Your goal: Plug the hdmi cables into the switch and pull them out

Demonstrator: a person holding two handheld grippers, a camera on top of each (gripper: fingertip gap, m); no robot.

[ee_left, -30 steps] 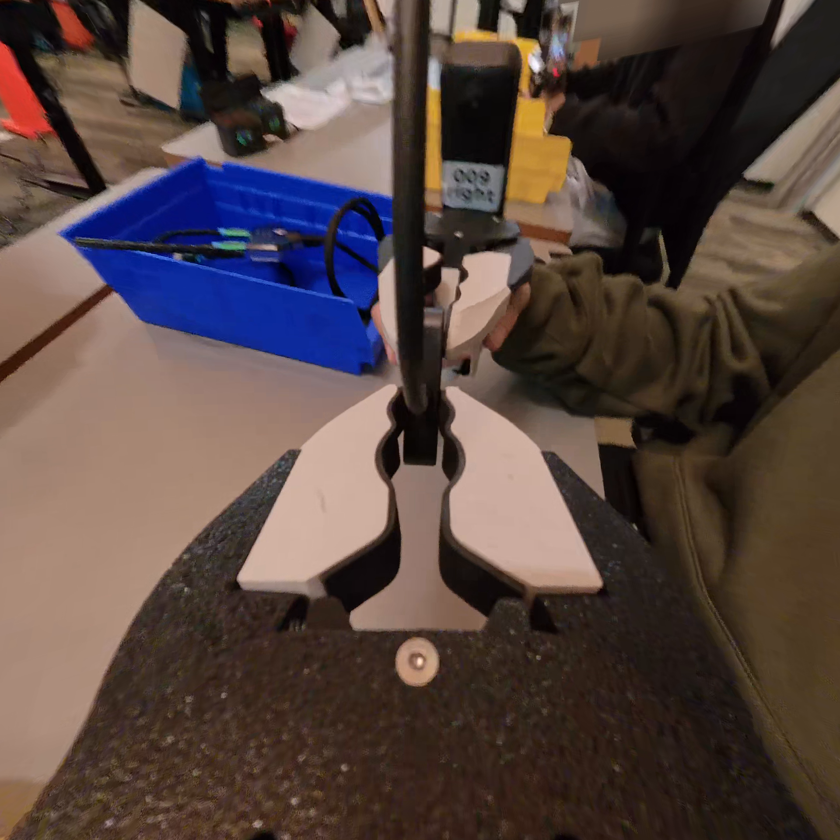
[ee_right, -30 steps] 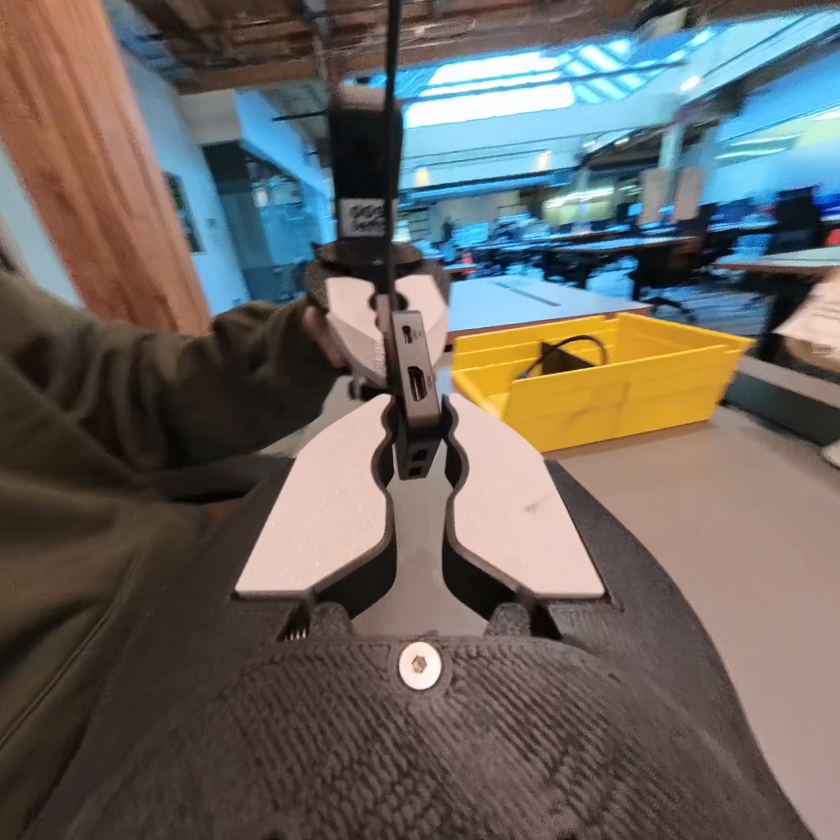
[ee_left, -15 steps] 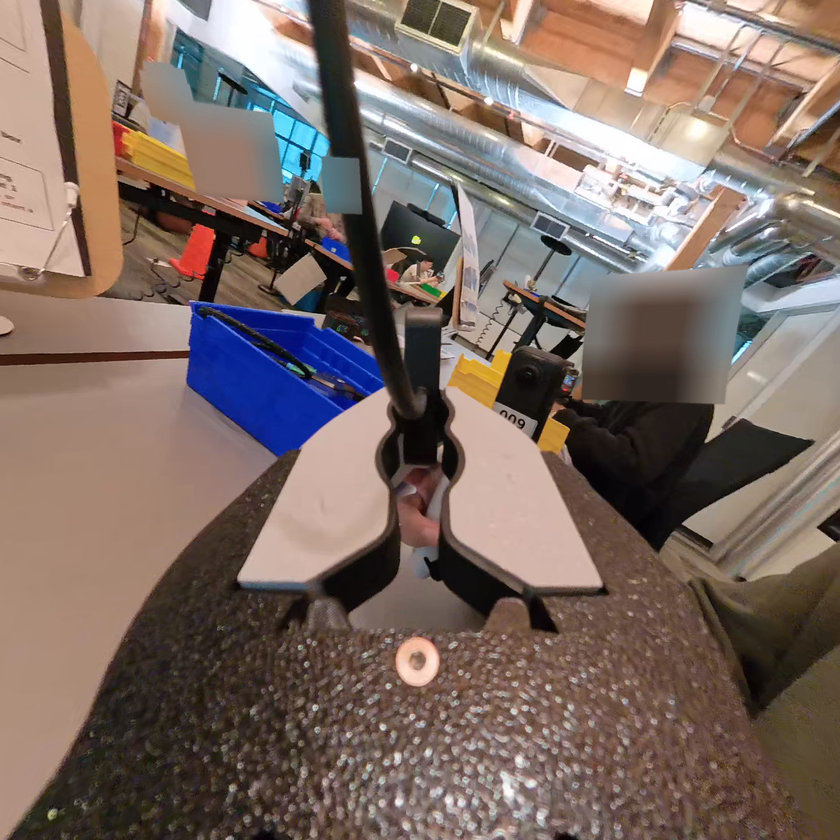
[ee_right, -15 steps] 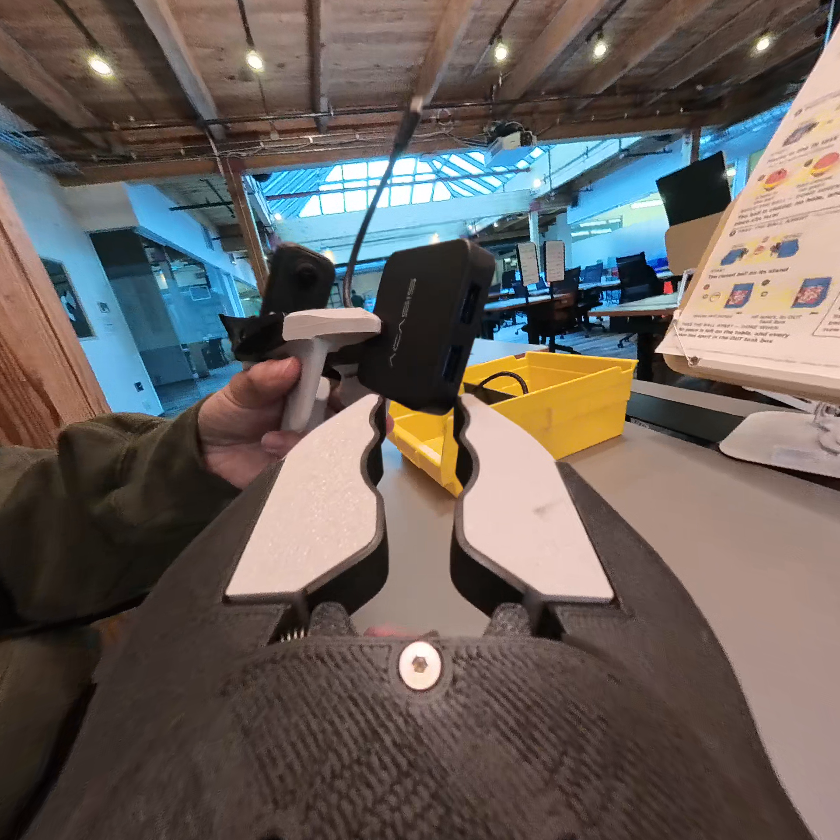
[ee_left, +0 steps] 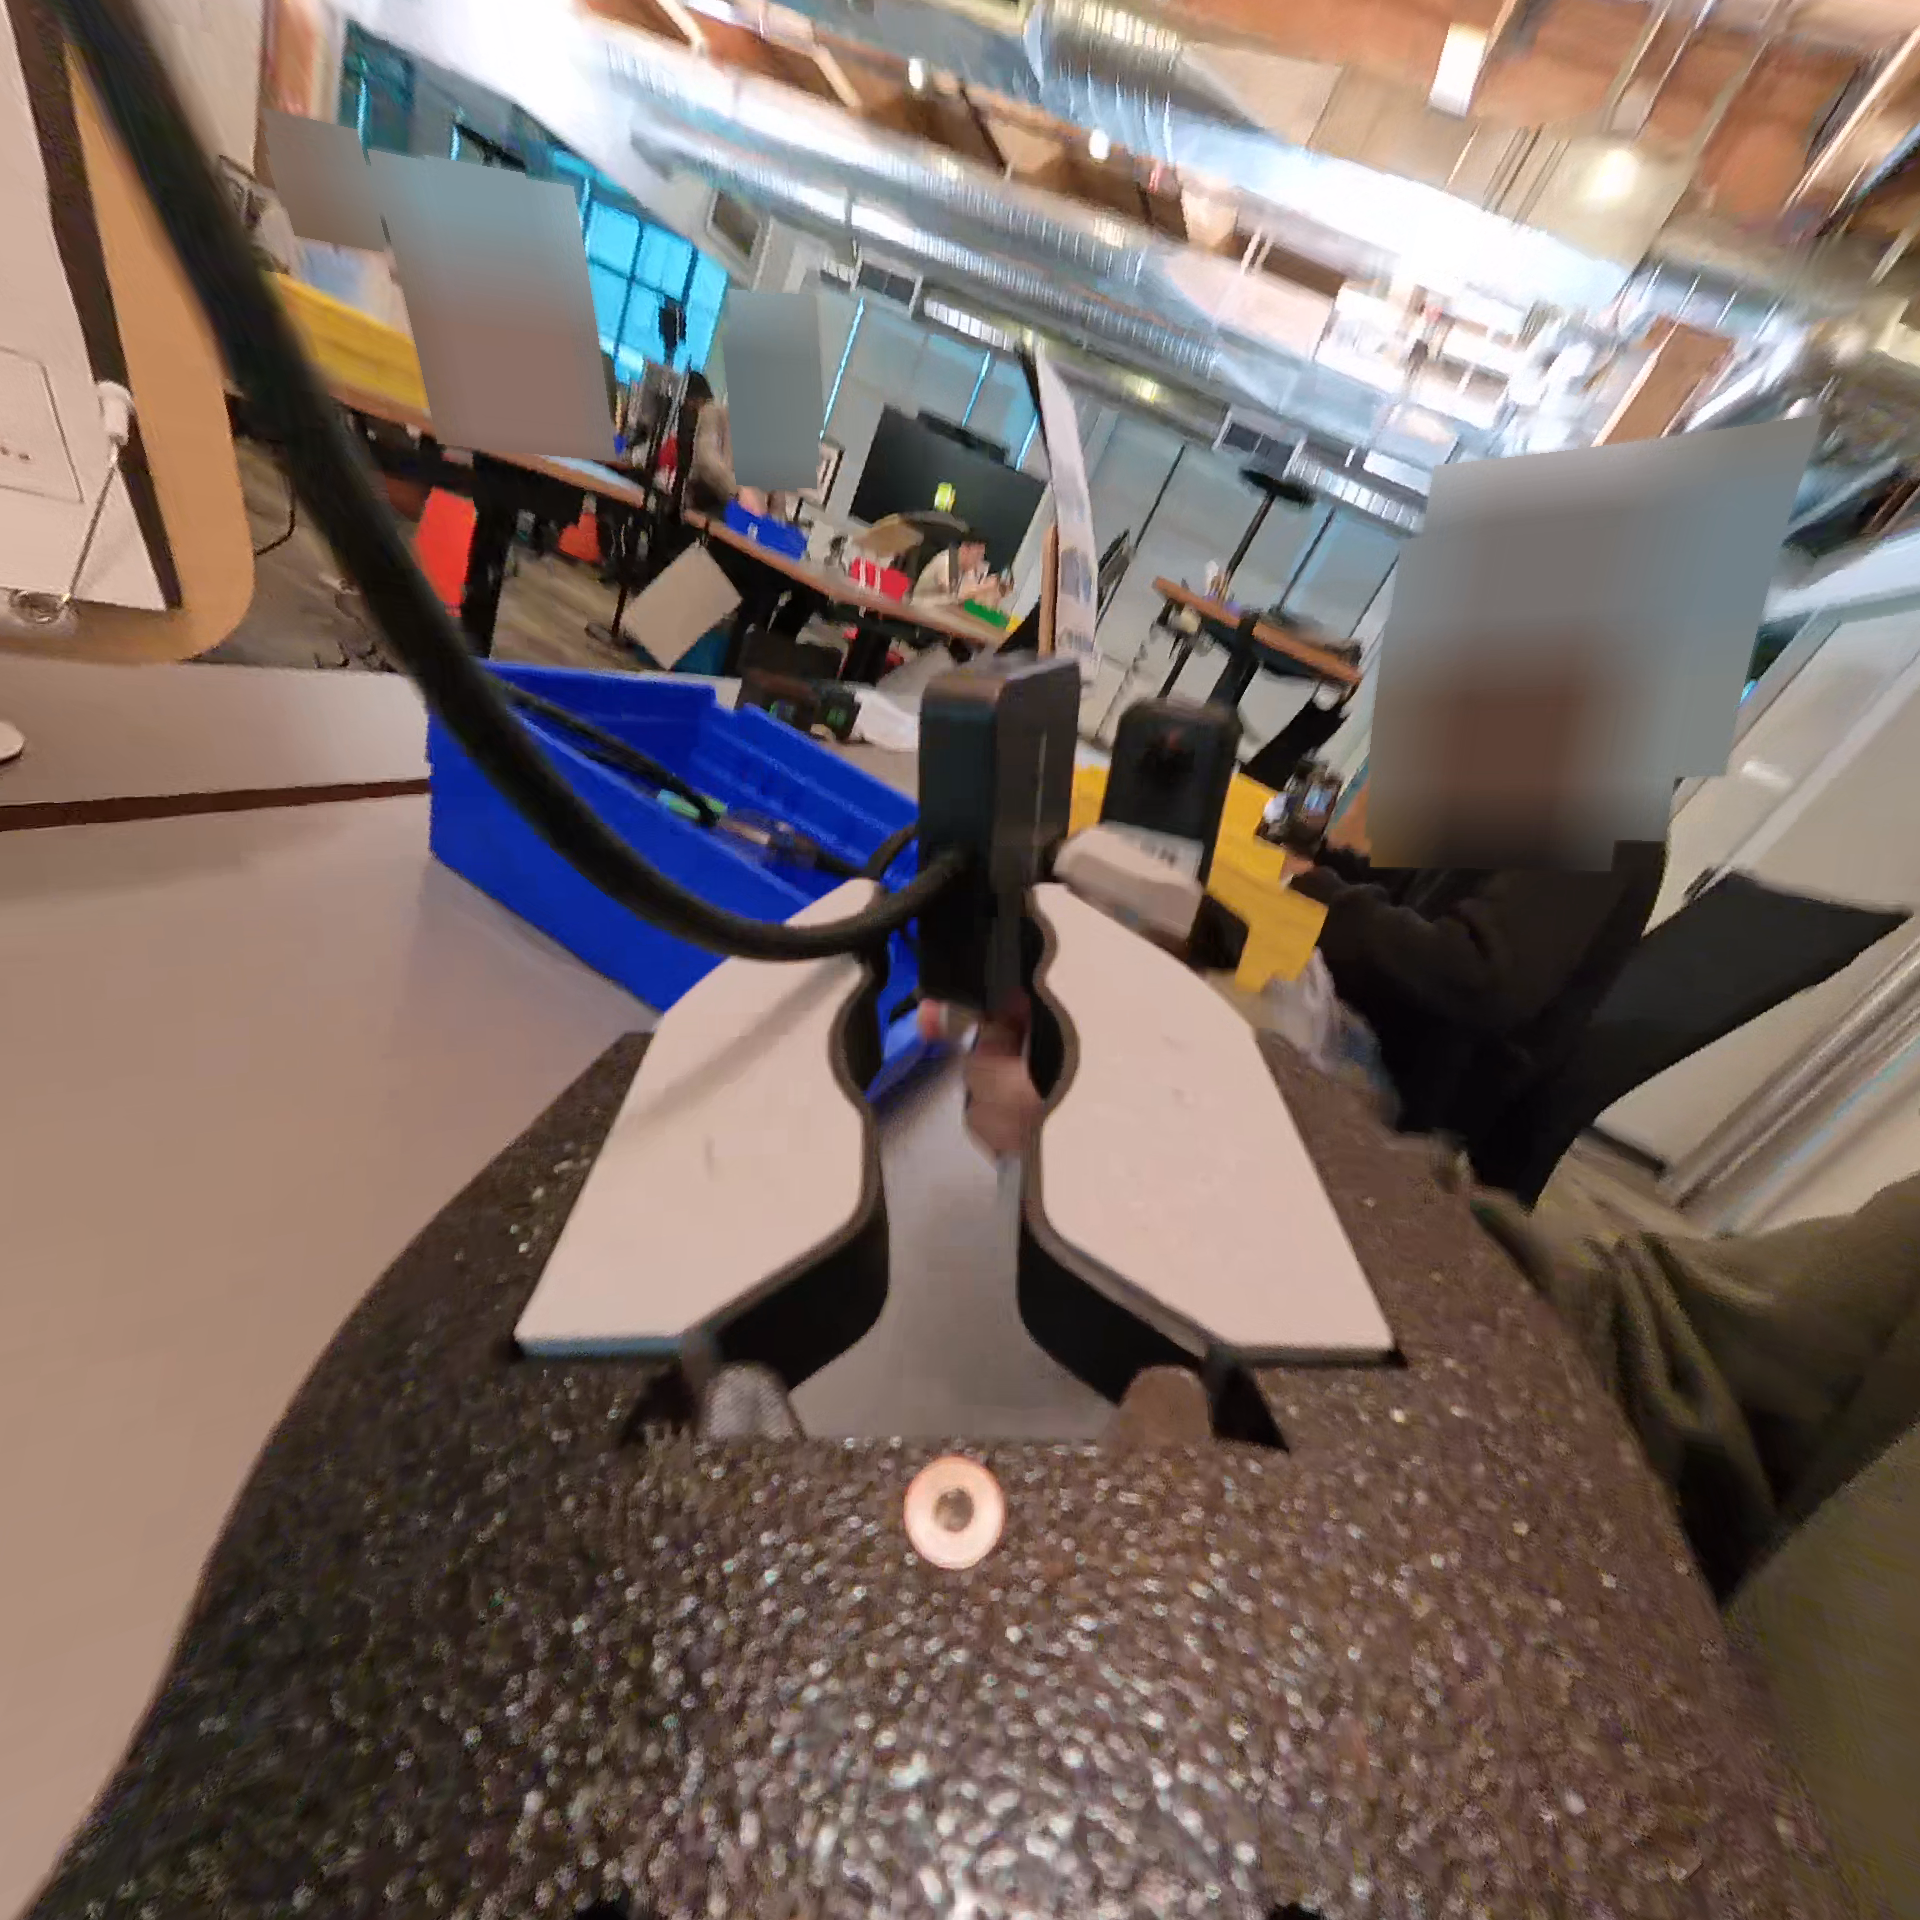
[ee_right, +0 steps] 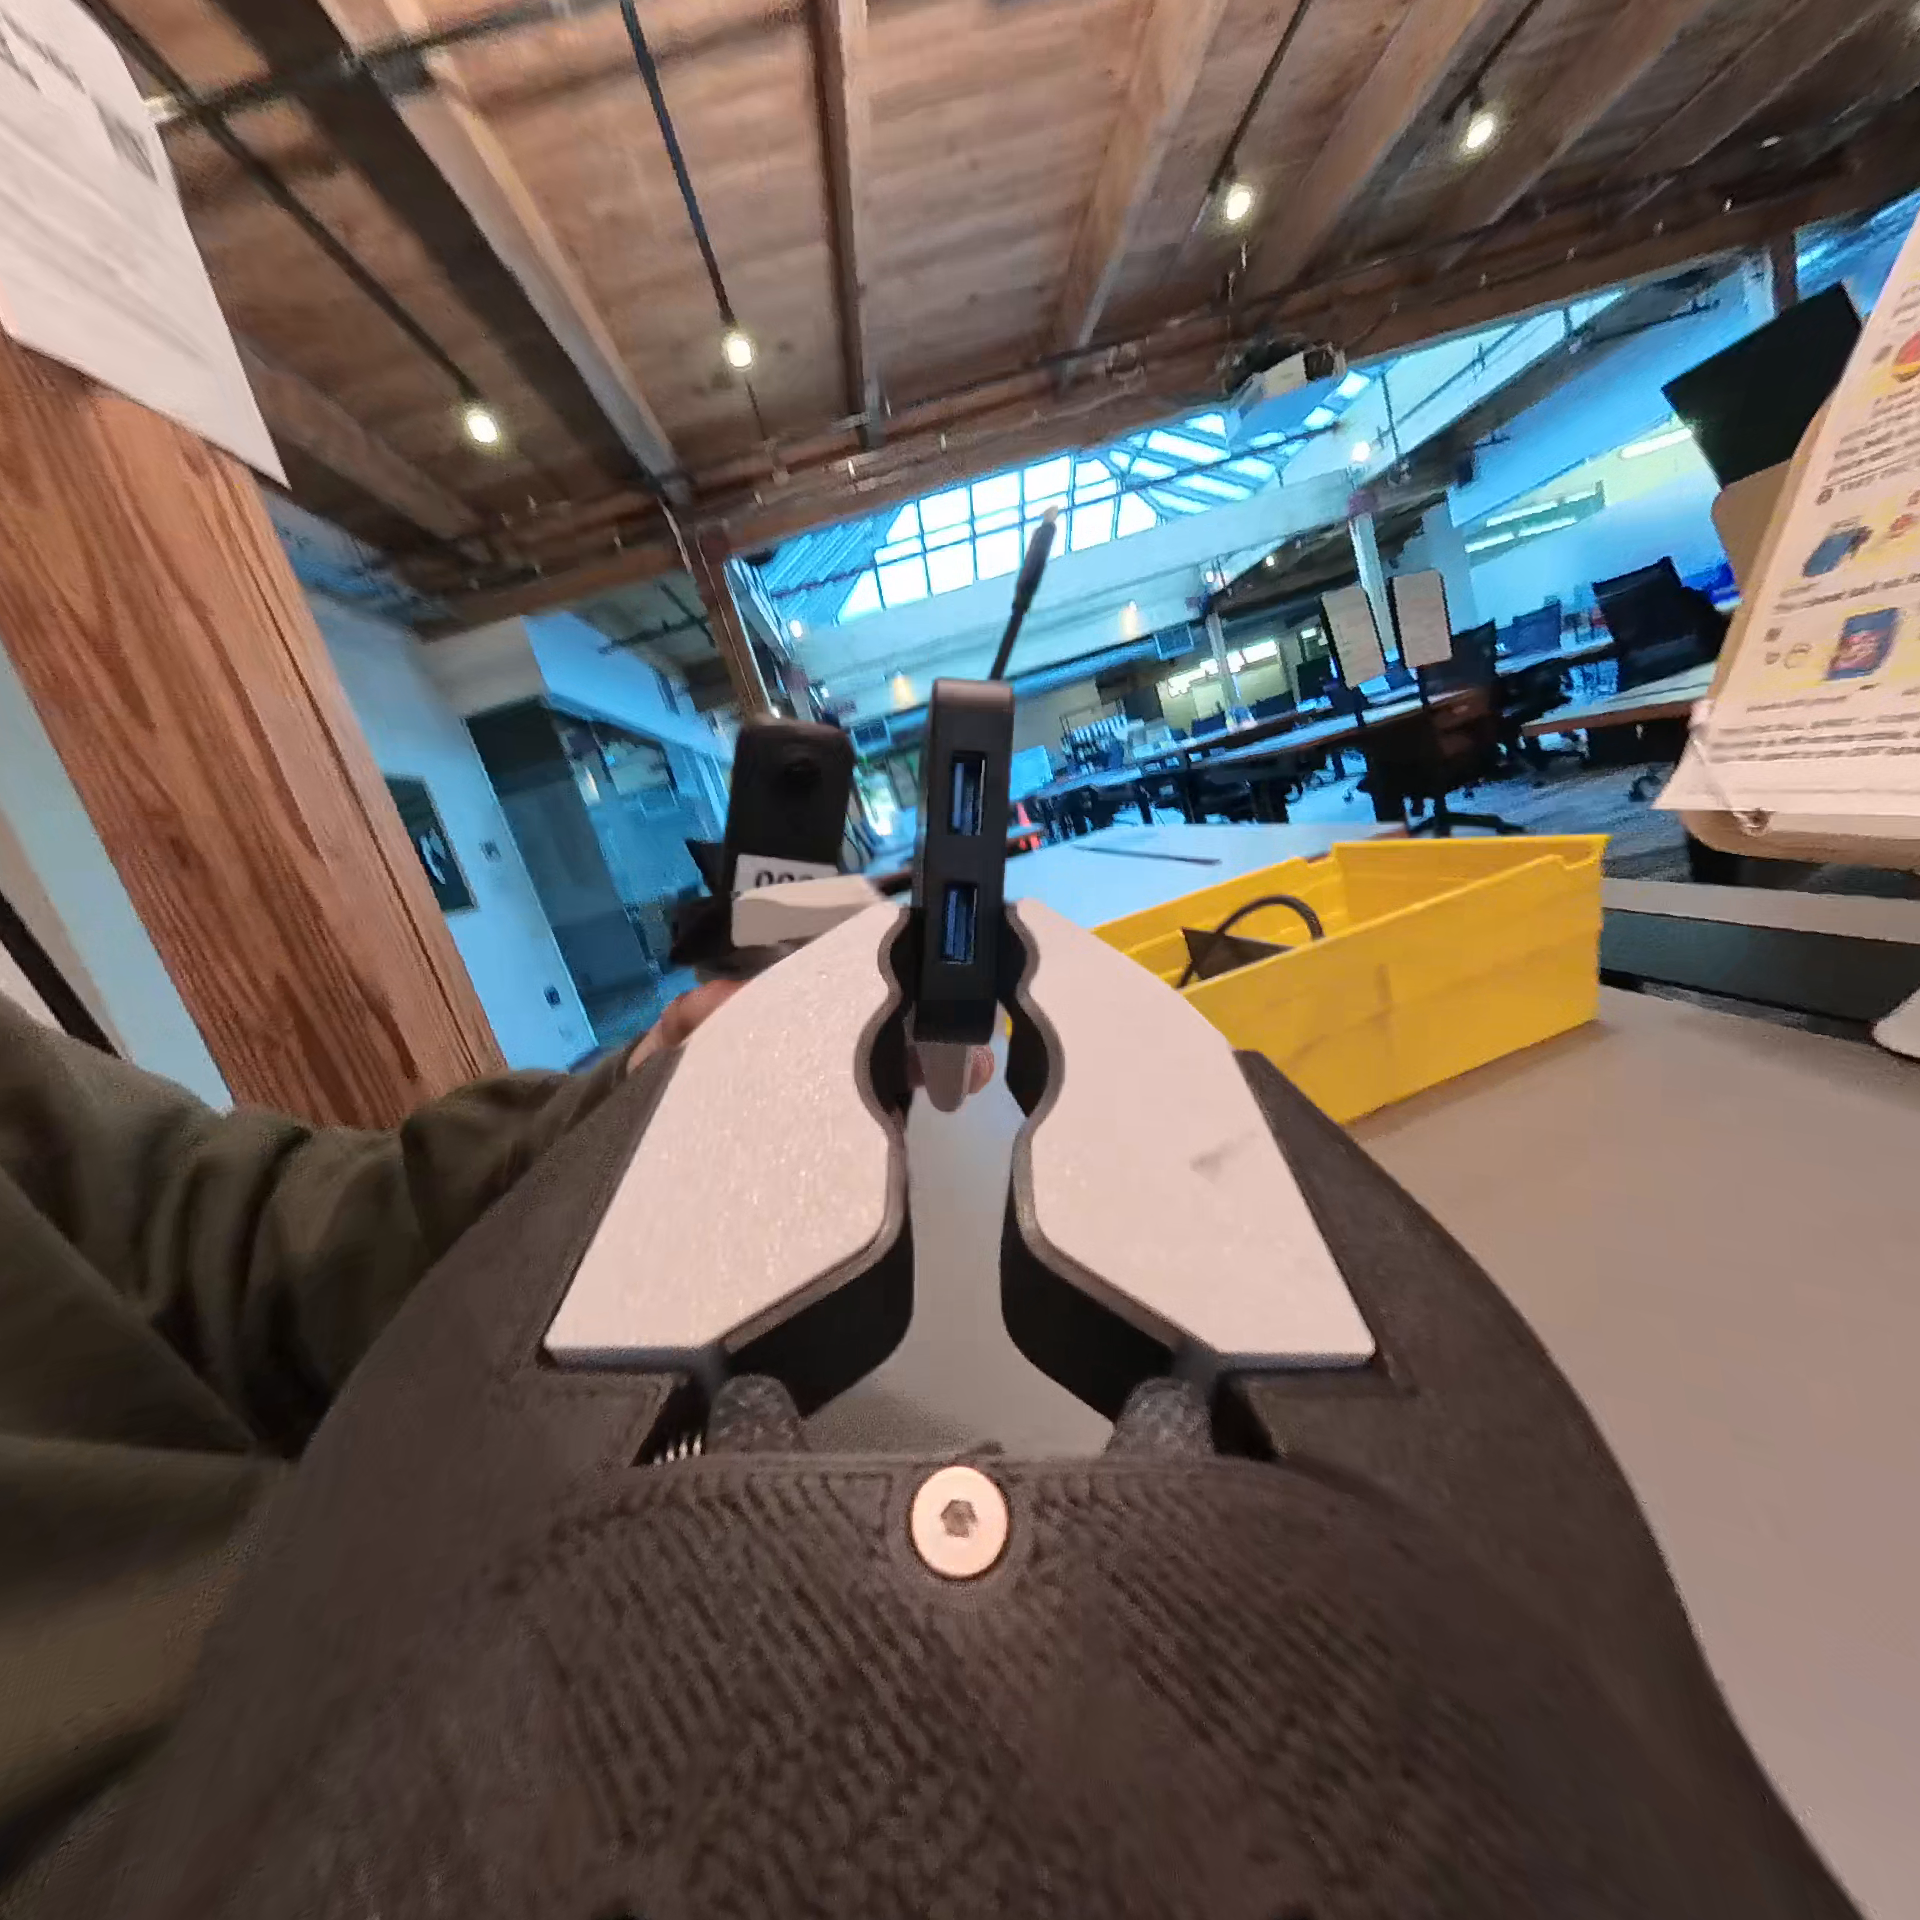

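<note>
- The black switch [ee_right: 961, 873] stands upright above the table [ee_right: 1662, 1195], blue ports facing the right wrist camera.
- Right tool [ee_right: 956, 971] is clenched on the switch's lower end.
- Left tool [ee_left: 961, 961] is likewise clamped on the switch [ee_left: 992, 831]; a black cable [ee_left: 416, 623] leaves its side.
- Blue bin [ee_left: 582, 831] holding cables and yellow bin [ee_right: 1403, 956] sit on the table beyond.

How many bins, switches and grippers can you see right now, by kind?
Bins: 2, a blue bin and a yellow bin
Switches: 1, the black switch, clamped from both sides
Grippers: 2, the left gripper and the right gripper
Total: 5
</note>
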